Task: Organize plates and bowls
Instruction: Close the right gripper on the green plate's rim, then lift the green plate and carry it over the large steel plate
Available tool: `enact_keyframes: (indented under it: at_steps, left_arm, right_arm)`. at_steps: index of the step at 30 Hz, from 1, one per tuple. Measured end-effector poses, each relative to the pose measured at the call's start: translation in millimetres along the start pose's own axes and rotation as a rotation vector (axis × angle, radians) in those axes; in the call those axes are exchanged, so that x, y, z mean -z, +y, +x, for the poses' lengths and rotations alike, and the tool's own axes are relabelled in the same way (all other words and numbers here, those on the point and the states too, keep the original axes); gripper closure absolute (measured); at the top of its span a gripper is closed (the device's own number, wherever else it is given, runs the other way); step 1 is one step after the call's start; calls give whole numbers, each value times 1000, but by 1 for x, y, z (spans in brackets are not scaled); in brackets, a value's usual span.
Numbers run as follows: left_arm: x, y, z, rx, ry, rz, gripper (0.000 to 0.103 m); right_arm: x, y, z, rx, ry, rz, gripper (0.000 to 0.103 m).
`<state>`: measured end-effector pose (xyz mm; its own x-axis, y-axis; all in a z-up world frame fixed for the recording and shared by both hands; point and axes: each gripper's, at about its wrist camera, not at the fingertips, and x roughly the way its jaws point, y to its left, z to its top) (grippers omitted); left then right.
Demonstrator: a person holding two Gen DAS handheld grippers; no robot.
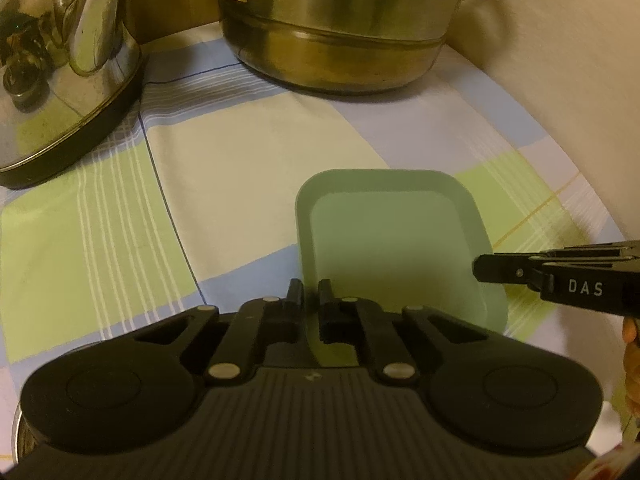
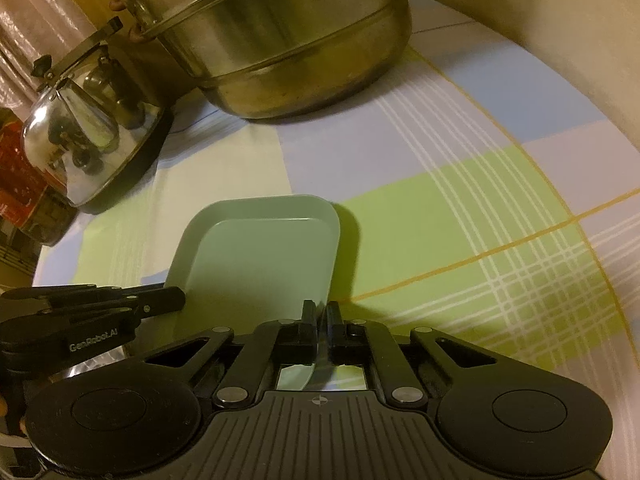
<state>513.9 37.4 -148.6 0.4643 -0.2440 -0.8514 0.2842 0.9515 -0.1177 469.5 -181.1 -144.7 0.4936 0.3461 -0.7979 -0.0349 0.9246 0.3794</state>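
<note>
A pale green rectangular plate (image 1: 392, 240) (image 2: 260, 256) with a raised rim lies on the checked tablecloth (image 1: 240, 168). My left gripper (image 1: 310, 294) is shut on the plate's left rim, which runs up between its two fingers. From the other side, my right gripper (image 2: 321, 311) is shut on the right rim of the same plate. Each wrist view also catches the other gripper from the side: the right gripper (image 1: 482, 270) at the plate's right edge, the left gripper (image 2: 178, 300) at its left edge. The plate's near end is hidden behind the gripper bodies.
A large steel pot (image 1: 332, 40) (image 2: 280, 40) stands at the back of the cloth, a shiny steel kettle (image 1: 60, 80) (image 2: 88, 140) to its left. A pale wall (image 1: 560, 60) curves along the right side. A red box (image 2: 12, 168) sits at the far left.
</note>
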Motion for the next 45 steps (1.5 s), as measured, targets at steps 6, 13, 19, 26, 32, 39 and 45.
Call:
enact_keyframes:
  at_steps: [6,13,19,26,32,39,45]
  left_arm:
    - [6,-4,-19,13,-33,-12,97]
    - [12,-6,-55,37,-86,-41,97]
    - [18,-5,-92,38,-134,-66,97]
    - [36,4,-134,19,-182,-111,97]
    - [61,11,-164,-4,-205,-140,97]
    - [92,23,-187,-45,-203,-178,97]
    - [114,40,-198,-83,-191,-230,97]
  right_arm:
    - [0,1,-18,-5,-41,-16,99]
    - [2,9,-52,-39,-86,-11,99]
    - [5,25,-78,-74,-120,-24,100]
    - [13,48,-98,-117,-126,-56,100]
    - [27,69,-111,-158,-111,-90,99]
    - [46,92,-112,-192,-76,-138,99]
    - [60,114,-99,-210,-29,-179,99]
